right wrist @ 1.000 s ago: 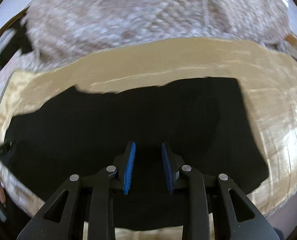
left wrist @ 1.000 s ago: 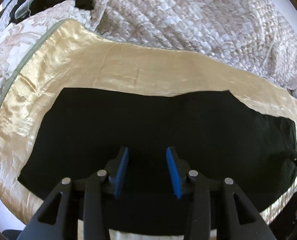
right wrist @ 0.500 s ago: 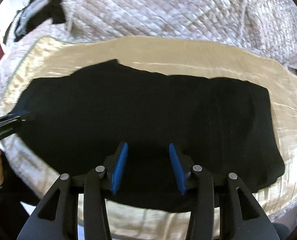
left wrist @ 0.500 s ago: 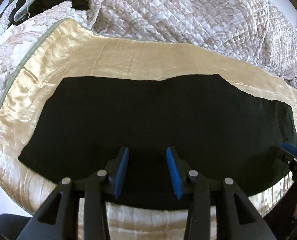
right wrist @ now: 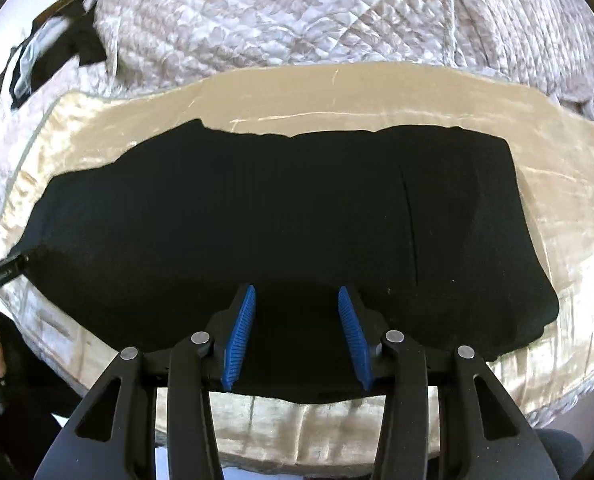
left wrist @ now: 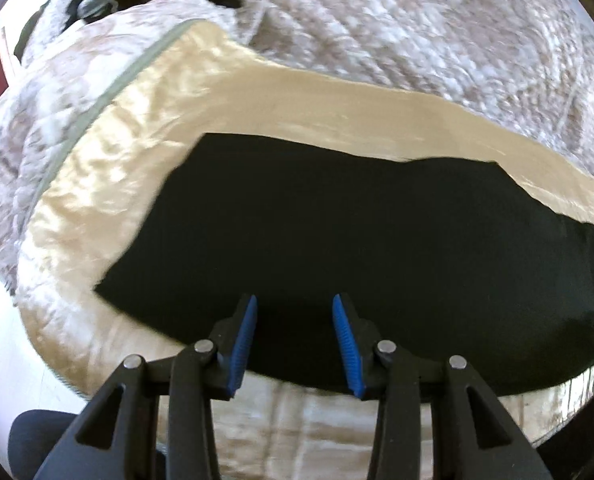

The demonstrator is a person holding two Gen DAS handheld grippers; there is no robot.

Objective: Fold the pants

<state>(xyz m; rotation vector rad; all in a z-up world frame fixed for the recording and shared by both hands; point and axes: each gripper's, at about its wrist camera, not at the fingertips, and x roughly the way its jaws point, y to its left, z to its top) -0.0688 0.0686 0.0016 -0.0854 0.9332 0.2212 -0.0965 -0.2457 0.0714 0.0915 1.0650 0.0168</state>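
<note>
The black pants [right wrist: 281,232] lie flat on the gold satin sheet [right wrist: 337,92] of the bed, already doubled lengthwise into 1 long strip, with a quilt [right wrist: 297,12] bunched beyond. Both the left tongs [left wrist: 295,340] and the right tongs [right wrist: 295,338] hover over the near edge with their blue pads apart and nothing between them. The lengthwise fold looks done, so the next move likely calls for each pair of tongs to pinch 1 end and carry it across to shorten the strip.
</note>
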